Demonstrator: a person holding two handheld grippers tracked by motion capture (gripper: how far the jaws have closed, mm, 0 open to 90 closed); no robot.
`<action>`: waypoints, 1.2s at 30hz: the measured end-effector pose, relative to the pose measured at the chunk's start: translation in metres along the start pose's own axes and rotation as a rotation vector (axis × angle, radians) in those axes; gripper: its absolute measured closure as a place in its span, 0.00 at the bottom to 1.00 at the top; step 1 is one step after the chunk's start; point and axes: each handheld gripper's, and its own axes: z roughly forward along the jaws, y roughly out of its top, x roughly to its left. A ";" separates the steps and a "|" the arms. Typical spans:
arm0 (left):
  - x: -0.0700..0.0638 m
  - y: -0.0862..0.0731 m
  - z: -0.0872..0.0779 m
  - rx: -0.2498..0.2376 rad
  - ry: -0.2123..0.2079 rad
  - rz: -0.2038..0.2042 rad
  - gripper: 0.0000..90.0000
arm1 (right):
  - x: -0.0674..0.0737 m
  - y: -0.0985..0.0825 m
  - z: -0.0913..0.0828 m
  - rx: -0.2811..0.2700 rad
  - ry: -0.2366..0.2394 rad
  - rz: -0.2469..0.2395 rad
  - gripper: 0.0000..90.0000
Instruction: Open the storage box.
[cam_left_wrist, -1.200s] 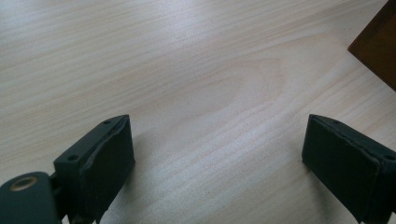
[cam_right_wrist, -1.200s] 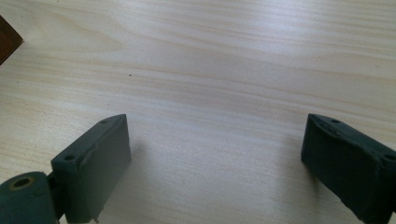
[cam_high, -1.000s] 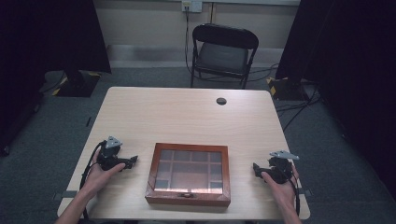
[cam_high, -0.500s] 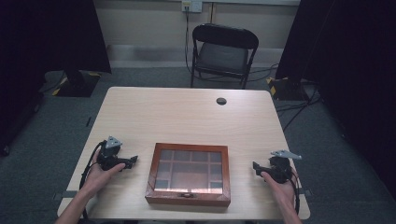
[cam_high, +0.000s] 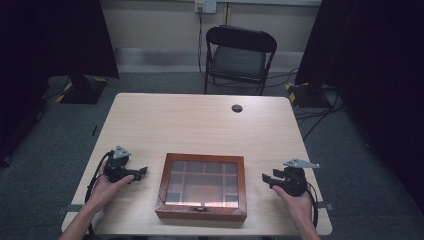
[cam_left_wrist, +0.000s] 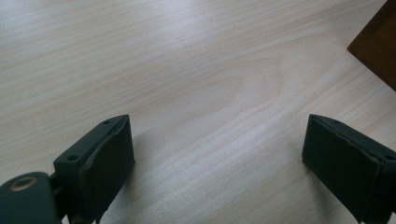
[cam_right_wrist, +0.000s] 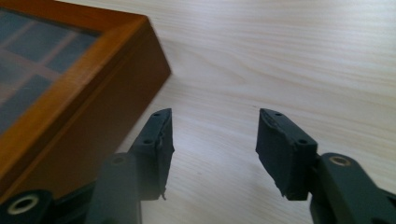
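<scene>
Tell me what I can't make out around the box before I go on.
- Wooden box with glass lid: what lies in the compartments is too dim and small in the high view, blurred in the right gripper view.
- Small metal latch on its front: too small to tell fastened or not.
- Box in the left gripper view: one corner shows, the rest cut off by the frame edge.

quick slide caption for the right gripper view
Right gripper, jaws partly closed with nothing between them, beside the corner of a glass-lidded wooden box on the table.
</scene>
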 end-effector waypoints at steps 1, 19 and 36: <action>0.000 0.000 0.000 0.000 0.000 0.000 0.09 | 0.002 0.001 -0.001 -0.003 0.012 -0.006 0.54; 0.000 0.000 0.000 0.000 0.004 0.002 0.09 | 0.050 0.032 -0.011 -0.026 0.242 -0.142 0.73; 0.000 0.000 0.000 -0.001 0.003 0.000 0.09 | 0.105 0.074 0.004 -0.018 0.416 -0.279 0.76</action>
